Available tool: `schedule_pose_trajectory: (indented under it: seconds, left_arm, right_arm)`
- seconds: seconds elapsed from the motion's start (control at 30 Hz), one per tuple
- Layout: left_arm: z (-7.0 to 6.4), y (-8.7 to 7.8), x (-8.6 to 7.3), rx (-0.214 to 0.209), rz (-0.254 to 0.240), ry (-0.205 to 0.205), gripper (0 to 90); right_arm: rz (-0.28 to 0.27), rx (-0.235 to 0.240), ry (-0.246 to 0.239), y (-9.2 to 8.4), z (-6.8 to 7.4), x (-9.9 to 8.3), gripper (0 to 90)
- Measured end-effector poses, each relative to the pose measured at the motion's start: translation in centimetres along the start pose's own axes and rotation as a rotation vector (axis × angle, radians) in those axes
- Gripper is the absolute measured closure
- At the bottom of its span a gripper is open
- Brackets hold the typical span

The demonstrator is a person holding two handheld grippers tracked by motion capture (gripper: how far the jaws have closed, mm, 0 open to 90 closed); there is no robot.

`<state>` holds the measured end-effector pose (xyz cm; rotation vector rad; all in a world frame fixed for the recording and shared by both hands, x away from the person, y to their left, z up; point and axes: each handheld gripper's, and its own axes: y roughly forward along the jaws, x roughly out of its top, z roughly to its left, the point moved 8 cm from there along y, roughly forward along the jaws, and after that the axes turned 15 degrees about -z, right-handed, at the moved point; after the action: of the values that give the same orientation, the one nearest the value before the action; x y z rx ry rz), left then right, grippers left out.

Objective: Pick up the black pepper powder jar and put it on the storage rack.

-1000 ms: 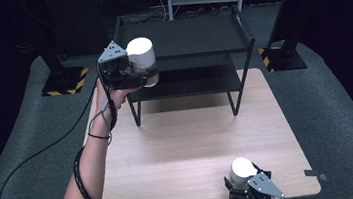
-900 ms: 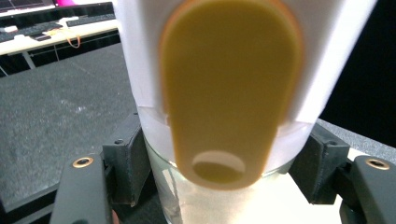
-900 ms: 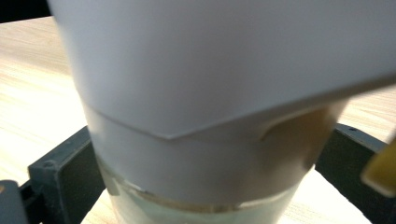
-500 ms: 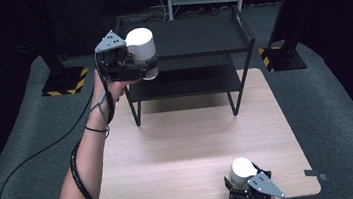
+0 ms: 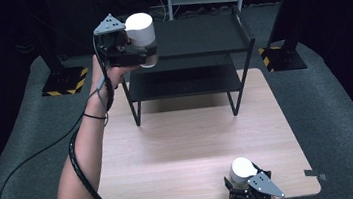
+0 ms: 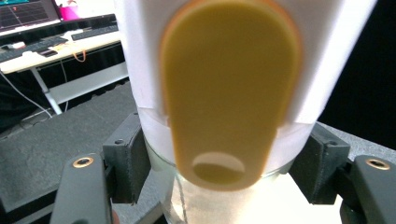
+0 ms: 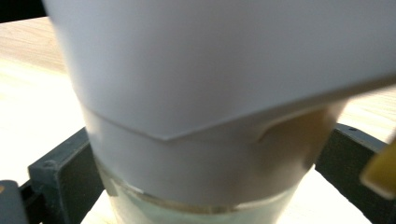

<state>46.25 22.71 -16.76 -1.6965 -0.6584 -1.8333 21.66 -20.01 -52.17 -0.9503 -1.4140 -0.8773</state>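
Observation:
My left gripper is raised at the far left, level with the top of the black shelf rack, and is shut on a white-topped jar. In the left gripper view this jar has a yellow oval tab on its white sleeve and a clear glass base, and both black pads press its sides. At the table's near edge my right gripper is shut on a second white-topped jar. In the right gripper view that jar also has a glass base between the jaws.
The two-tier black rack stands at the far side of the wooden table. Yellow-black striped stand feet sit on the grey floor beside it. A black cable trails from the left gripper over the floor.
The left hand has lifted its jar higher and a little farther away, up beside the rack's top shelf. The right gripper and its jar have stayed where they were.

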Motion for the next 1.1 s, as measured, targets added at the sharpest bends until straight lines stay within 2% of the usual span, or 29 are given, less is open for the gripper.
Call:
schedule_pose_trajectory:
  seconds: [0.3,0.77,0.93,1.1]
  left_arm:
    - [0.6,1.3,0.8,0.009,0.018,-0.001,30.0]
    - [2.3,3.4,0.6,0.055,0.080,-0.027,30.0]
    - [2.9,4.0,0.4,0.066,0.101,-0.046,30.0]
    - [3.7,3.9,0.0,0.051,0.080,-0.082,30.0]
  right_arm:
    - [-0.001,0.000,0.002,0.0,0.0,0.0,0.0]
    - [-0.001,0.001,0.003,0.0,0.0,0.0,0.0]
    - [-0.002,0.001,0.004,0.0,0.0,0.0,0.0]
    - [-0.002,0.002,0.004,0.0,-0.1,0.0,0.0]
